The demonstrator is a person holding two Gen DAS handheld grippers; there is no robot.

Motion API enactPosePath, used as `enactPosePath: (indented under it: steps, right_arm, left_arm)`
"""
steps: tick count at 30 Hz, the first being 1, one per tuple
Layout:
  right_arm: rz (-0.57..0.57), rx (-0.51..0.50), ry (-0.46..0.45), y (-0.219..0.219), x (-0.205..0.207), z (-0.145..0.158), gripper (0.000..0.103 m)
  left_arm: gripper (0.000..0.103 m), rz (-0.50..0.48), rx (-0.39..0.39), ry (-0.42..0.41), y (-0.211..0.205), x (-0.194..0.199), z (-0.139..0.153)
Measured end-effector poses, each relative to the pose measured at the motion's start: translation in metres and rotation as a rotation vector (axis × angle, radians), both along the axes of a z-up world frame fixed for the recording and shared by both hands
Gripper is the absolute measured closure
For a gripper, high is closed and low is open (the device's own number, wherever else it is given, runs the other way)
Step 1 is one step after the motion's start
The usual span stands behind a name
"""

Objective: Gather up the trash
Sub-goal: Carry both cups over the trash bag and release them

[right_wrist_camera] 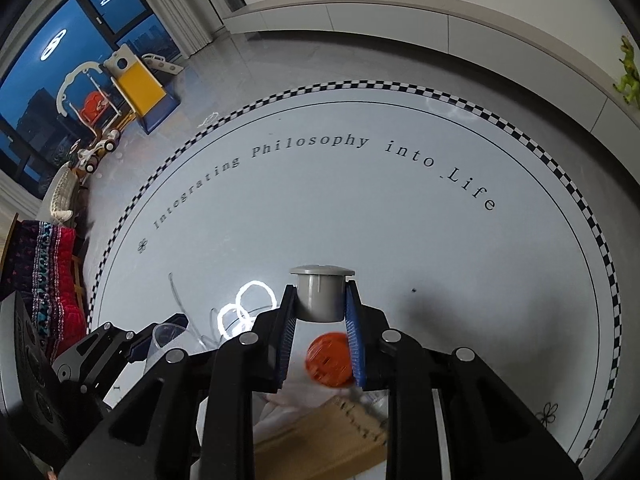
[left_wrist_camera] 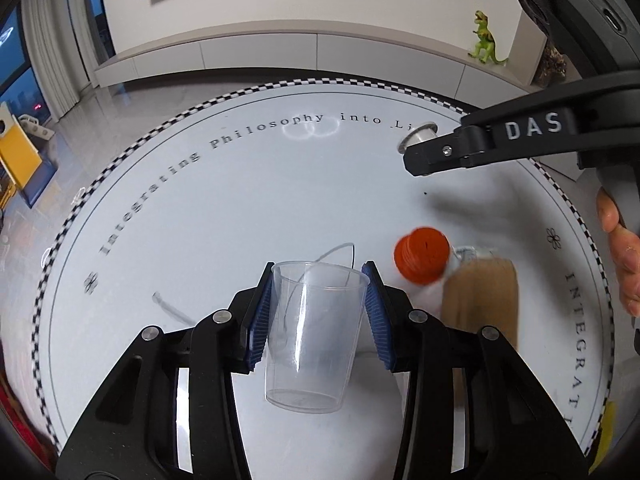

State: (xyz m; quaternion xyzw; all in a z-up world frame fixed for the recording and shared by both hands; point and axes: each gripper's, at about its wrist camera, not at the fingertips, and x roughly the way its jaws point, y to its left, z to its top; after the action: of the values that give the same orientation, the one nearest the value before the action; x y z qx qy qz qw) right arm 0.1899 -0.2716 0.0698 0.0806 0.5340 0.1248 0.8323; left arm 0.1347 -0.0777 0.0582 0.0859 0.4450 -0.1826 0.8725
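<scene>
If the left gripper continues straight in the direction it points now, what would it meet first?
The left gripper, shut on the clear plastic cup, points down at the white round table. Bare tabletop looks likely first; the orange cap lies off to the side. Depth is uncertain.

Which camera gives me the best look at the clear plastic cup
The left wrist view: the clear plastic cup sits whole and sharp between the left gripper pads. The right wrist view catches only part of its rim behind black linkages.
</scene>
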Motion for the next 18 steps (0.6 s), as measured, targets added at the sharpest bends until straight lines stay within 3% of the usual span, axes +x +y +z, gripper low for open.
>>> enactPosePath:
  steps: [7, 18]
  right_arm:
    - [0.071, 0.028, -0.033, 0.036, -0.057, 0.023, 0.077]
    - [0.220, 0.057, -0.049, 0.116, -0.141, 0.030, 0.077]
  left_arm:
    - [0.061, 0.056, -0.010, -0.019, 0.035, -0.047, 0.013]
    - [0.061, 0.184, -0.025, -0.048, 0.092, -0.146, 0.014]
